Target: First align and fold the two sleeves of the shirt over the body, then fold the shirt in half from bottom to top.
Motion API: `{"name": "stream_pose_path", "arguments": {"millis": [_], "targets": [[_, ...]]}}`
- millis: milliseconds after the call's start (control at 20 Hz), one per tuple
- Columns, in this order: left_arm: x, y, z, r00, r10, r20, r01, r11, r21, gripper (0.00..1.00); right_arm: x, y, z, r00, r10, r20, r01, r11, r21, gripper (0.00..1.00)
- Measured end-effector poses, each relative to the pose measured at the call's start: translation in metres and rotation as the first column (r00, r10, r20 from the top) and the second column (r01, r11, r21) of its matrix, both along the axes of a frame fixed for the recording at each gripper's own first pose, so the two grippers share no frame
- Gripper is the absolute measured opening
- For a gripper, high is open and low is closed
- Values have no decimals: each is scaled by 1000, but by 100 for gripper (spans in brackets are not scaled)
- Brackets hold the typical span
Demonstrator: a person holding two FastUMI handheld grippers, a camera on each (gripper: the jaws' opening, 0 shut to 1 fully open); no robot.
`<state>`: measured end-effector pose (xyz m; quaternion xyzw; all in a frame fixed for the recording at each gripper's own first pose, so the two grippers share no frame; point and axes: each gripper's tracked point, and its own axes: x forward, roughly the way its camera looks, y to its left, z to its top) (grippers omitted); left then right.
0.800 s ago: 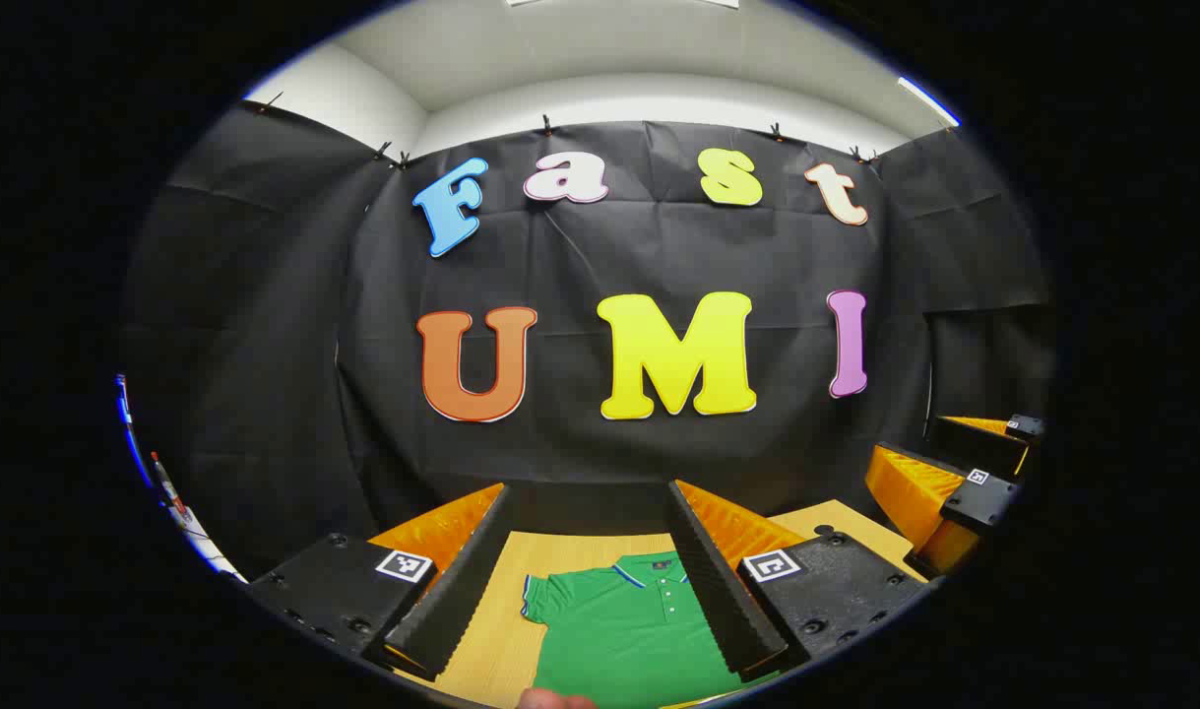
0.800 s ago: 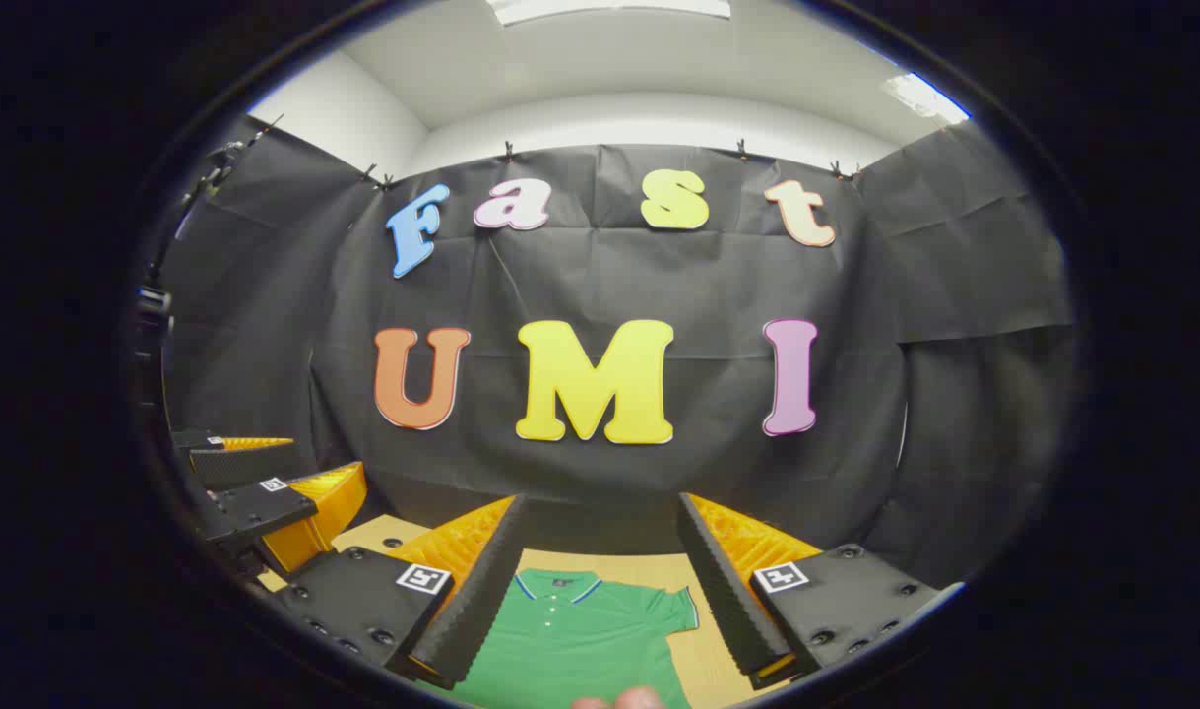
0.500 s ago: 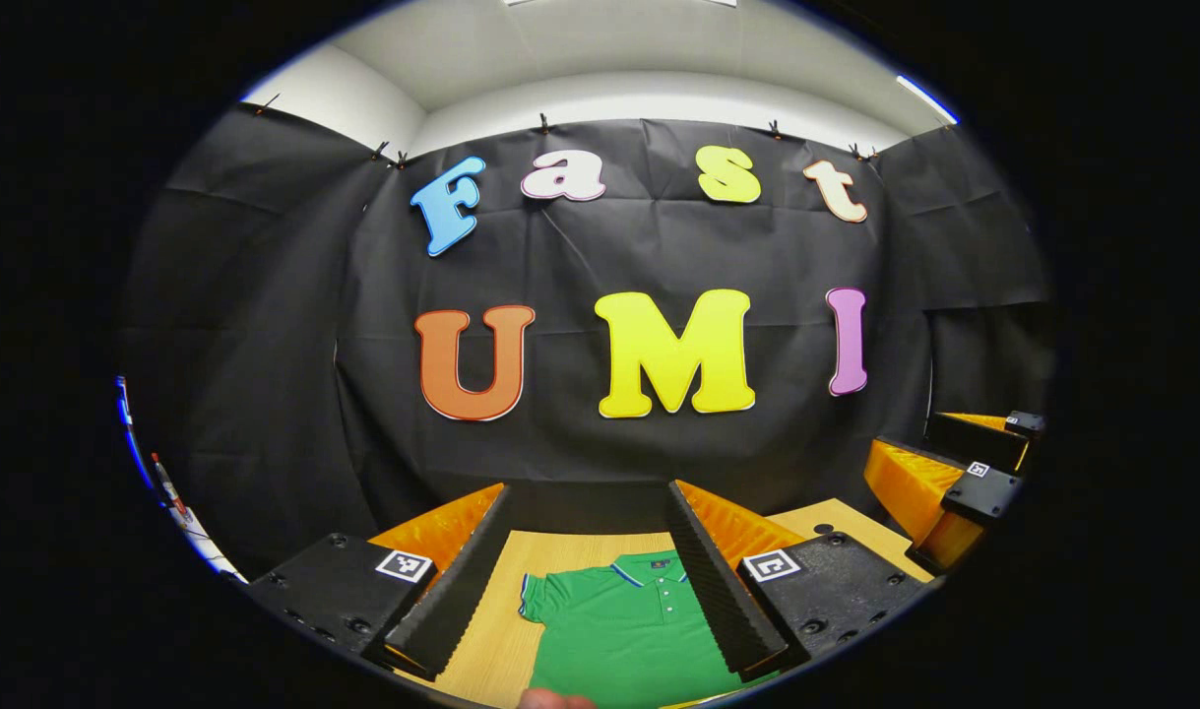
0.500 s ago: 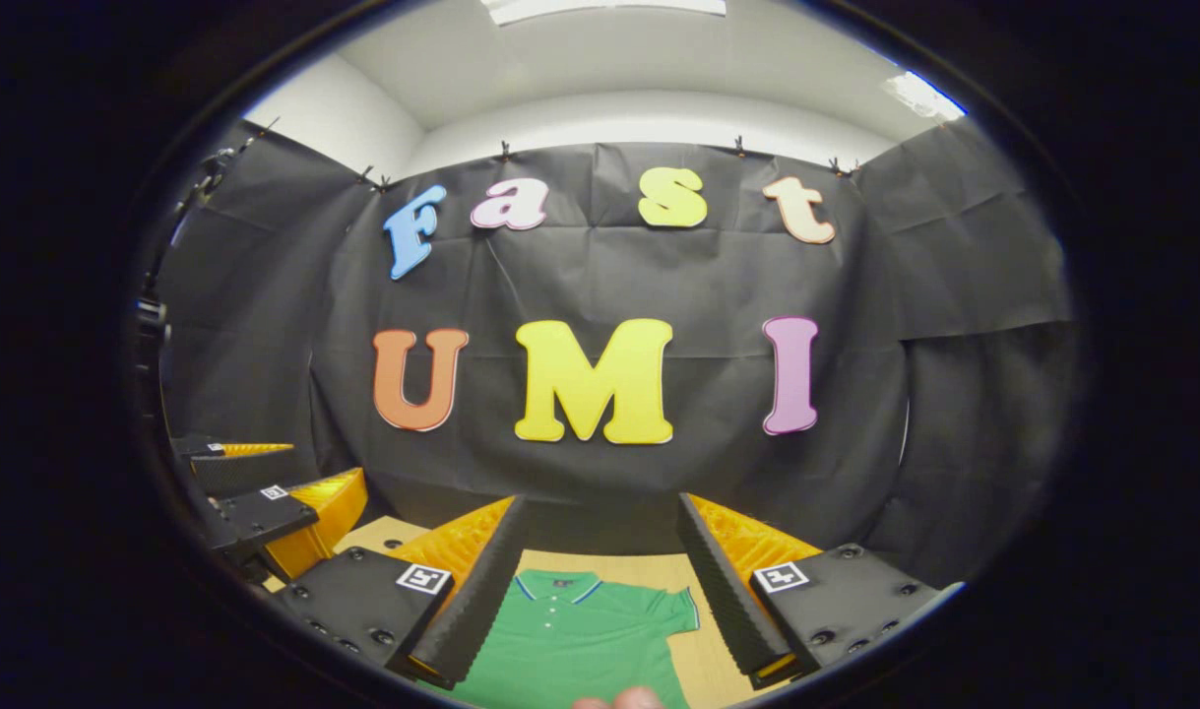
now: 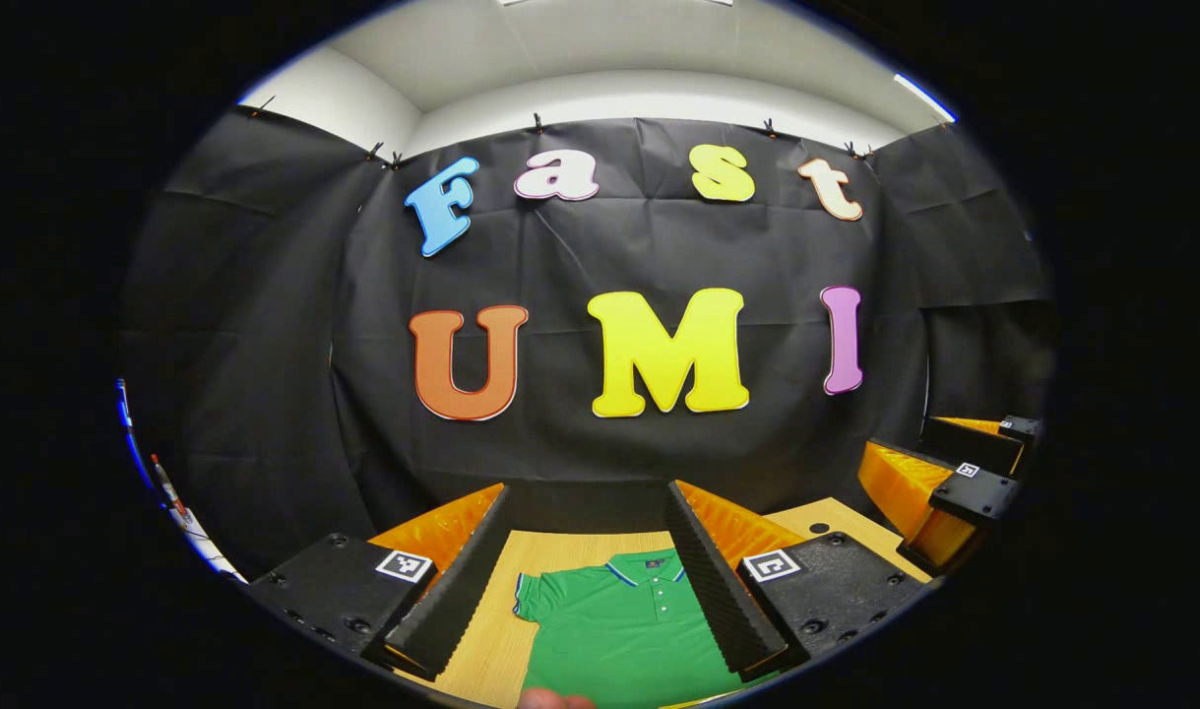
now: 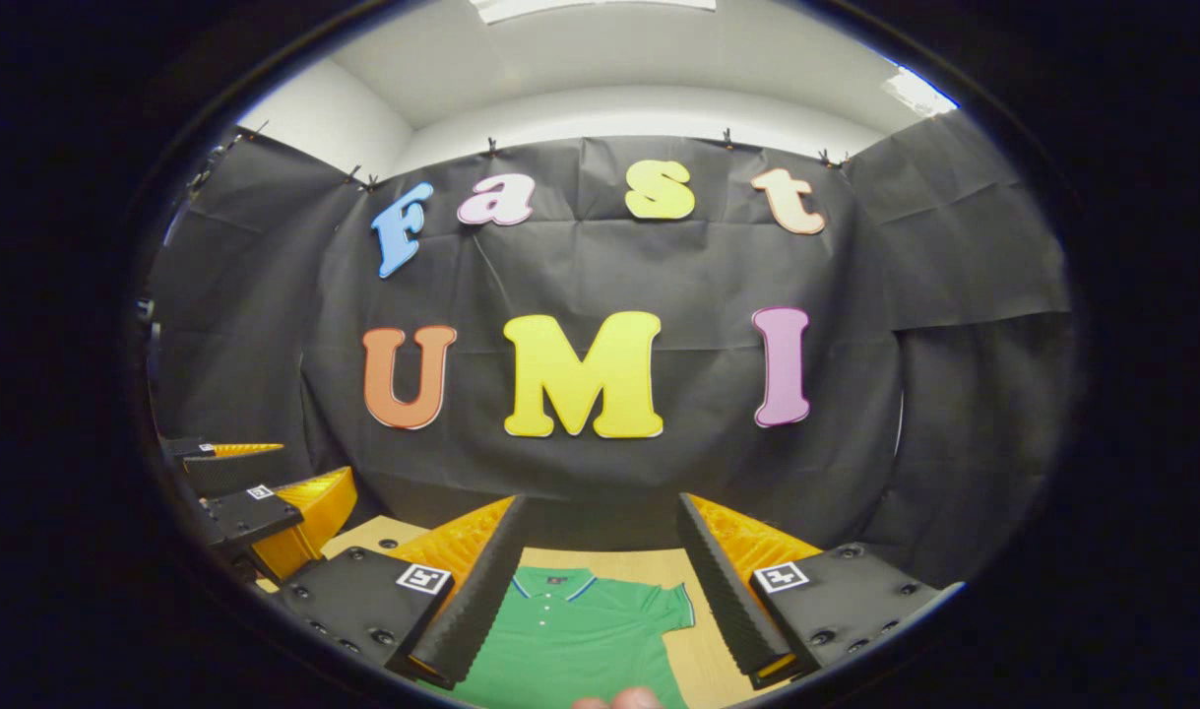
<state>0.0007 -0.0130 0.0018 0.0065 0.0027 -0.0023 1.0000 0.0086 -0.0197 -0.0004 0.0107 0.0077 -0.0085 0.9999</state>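
Both grippers were held level above the desk (image 5: 531,556), aimed at the booth wall. Left gripper (image 5: 585,566): fingers spread wide, gripping nothing. Right gripper (image 6: 600,576): fingers likewise spread, empty. The green polo shirt (image 5: 619,630) lay flat on the wooden desk below, collar toward the wall, sleeves unfolded; the same green polo shirt (image 6: 575,640) lay between the right fingers. A small tag sat inside the collar, too small to read. Each gripper carried square black-and-white markers (image 5: 404,565).
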Motion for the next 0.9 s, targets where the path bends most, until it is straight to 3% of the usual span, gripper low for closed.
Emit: {"name": "stream_pose_path", "arguments": {"millis": [450,900], "targets": [[9,-2,-9,1000,23,-11,-23,1000,8,99,16,-13,-28,996,34,-84,-33,999,13,95],[38,-3,-45,993,87,-78,-88,996,-14,99,68,-77,-85,987,1,-160,-9,999,-48,94]]}}
